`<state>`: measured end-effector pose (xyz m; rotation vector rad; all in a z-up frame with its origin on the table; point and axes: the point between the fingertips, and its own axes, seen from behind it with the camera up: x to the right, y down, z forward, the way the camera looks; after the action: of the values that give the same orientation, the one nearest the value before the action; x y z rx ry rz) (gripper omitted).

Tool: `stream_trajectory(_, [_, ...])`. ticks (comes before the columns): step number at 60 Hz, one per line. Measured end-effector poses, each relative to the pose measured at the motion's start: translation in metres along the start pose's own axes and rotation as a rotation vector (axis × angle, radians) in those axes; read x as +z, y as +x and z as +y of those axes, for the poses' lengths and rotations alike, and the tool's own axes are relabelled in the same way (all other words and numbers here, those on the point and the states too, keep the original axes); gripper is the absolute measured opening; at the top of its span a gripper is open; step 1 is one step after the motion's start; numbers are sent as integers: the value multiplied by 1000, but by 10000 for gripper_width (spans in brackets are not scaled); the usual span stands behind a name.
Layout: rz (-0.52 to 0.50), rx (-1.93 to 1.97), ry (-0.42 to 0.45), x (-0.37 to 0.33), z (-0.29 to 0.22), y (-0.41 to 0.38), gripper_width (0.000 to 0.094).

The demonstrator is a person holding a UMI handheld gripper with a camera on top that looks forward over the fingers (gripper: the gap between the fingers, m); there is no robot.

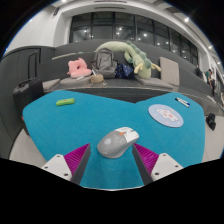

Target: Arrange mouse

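Note:
A grey computer mouse with an orange wheel lies on the teal mat, just ahead of my fingers and between their tips. My gripper is open, with the magenta pads spread wide to either side. There is a gap between each finger and the mouse, which rests on the mat on its own.
A round white and blue coaster-like disc lies on the mat ahead to the right. A small green object lies far left. A pen lies at the far right. Beyond the mat stand a pink object, bags and clothing.

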<state>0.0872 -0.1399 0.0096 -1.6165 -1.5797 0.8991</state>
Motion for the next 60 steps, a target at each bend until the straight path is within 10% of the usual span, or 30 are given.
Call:
stream_trajectory(25, [-10, 20, -107, 96, -27, -3, 847])
stream_trajectory(43, [-30, -11, -93, 108, -29, 0, 424])
stream_trajectory(60, [-128, -57, 138, 48, -124, 22, 344])
